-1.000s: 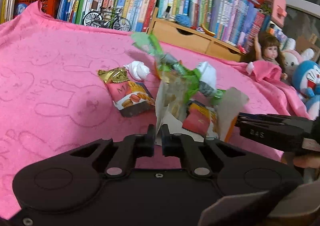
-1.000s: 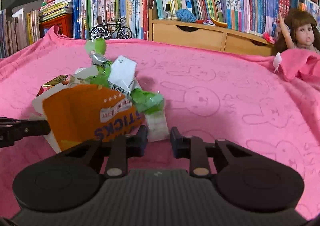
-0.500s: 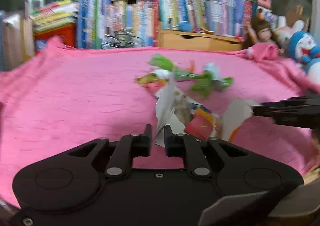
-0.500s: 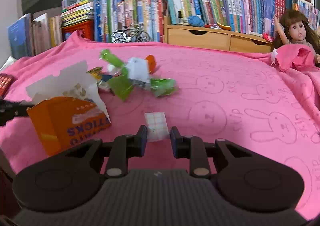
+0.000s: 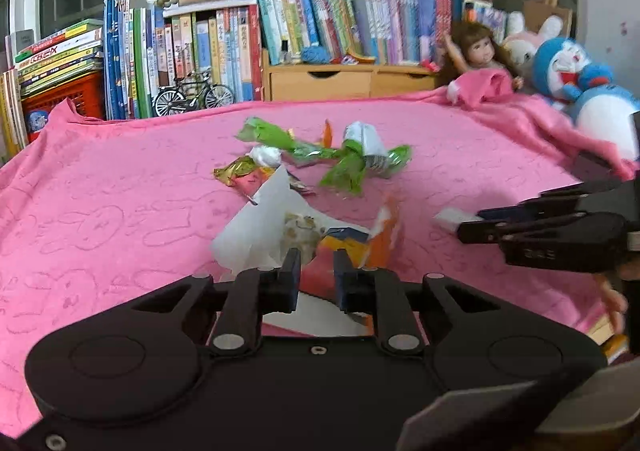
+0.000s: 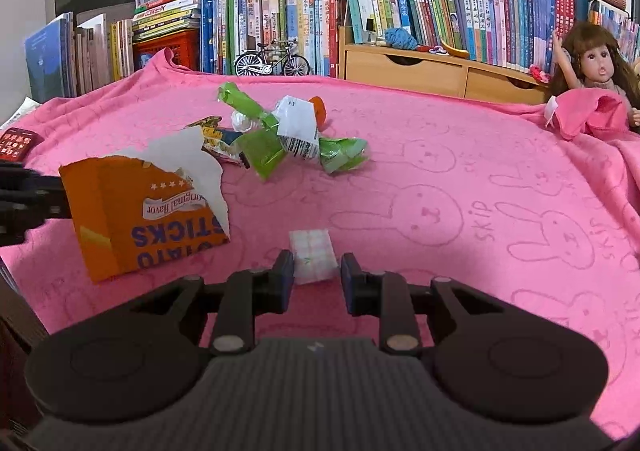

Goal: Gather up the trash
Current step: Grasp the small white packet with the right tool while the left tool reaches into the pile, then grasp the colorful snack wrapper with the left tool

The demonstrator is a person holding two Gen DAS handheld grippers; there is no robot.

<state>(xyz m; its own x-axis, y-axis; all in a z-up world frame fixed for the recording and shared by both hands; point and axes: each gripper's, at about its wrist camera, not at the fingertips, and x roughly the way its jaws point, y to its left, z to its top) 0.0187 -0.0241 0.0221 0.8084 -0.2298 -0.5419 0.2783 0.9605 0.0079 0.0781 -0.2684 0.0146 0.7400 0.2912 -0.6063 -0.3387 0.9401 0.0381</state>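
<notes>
My left gripper (image 5: 318, 279) is shut on a torn orange snack box (image 6: 132, 211) with a white ripped flap (image 5: 260, 227), held just above the pink blanket. In the right wrist view that gripper (image 6: 44, 195) grips the box's left edge. My right gripper (image 6: 316, 275) is shut on a small pale square wrapper (image 6: 312, 261), whose end shows at its tip (image 5: 460, 227) in the left wrist view. Farther back lies a trash pile: green wrappers (image 6: 264, 147), a white label (image 6: 298, 127), a gold-and-pink snack pack (image 5: 240, 175) and a white tissue ball (image 5: 266, 155).
A pink rabbit-print blanket (image 6: 460, 191) covers the surface. Books, a wooden drawer unit (image 6: 404, 67) and a model bicycle (image 6: 272, 61) line the back. A doll (image 6: 596, 67) and a blue plush toy (image 5: 576, 79) sit at the right. A red item (image 6: 16, 141) lies at the left edge.
Both grippers have drawn back from the trash pile, the left carrying the orange box and the right the small wrapper. The pile now lies farther away on the blanket.
</notes>
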